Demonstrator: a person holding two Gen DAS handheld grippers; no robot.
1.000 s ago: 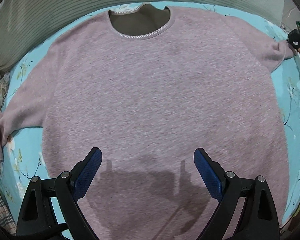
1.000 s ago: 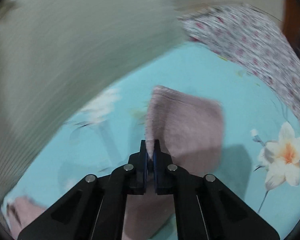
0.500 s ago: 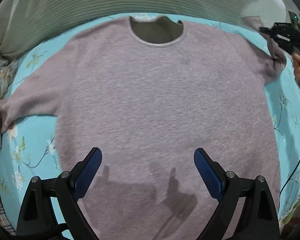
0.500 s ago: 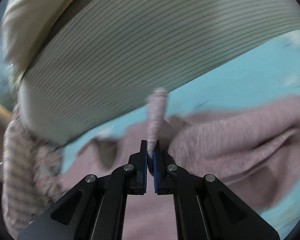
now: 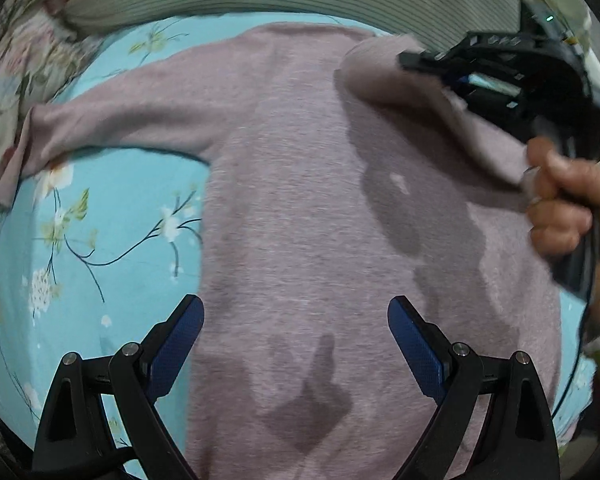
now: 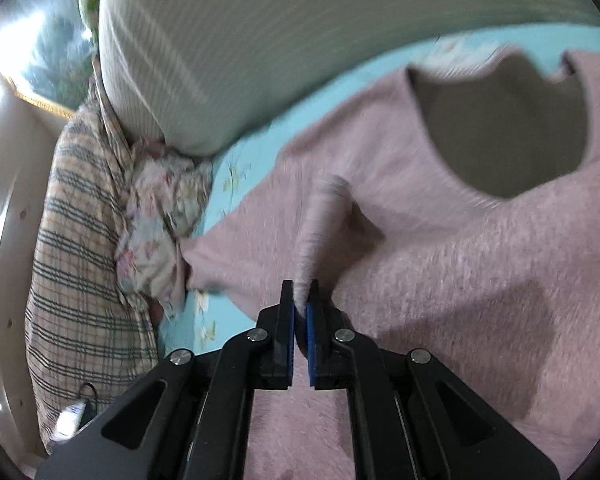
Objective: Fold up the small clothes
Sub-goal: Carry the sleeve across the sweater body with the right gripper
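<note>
Right gripper (image 6: 300, 308) pinches a sleeve (image 6: 322, 224) of the pink sweater (image 5: 308, 208); left gripper (image 5: 296, 332) hangs wide open above its lower body.

Spread flat on the turquoise floral bedsheet (image 5: 100, 220), the sweater lies with its neckline (image 6: 500, 132) toward a striped pillow (image 6: 300, 32), and its other sleeve (image 5: 120, 116) stretches out to the side, reaching crumpled floral fabric (image 6: 160, 216). In the left wrist view, the clamped sleeve is lifted and drawn across over the sweater's chest, with the right hand (image 5: 568, 204) wrapped around the tool's handle. A plaid cloth (image 6: 80, 260) sits beyond the bed's edge.
</note>
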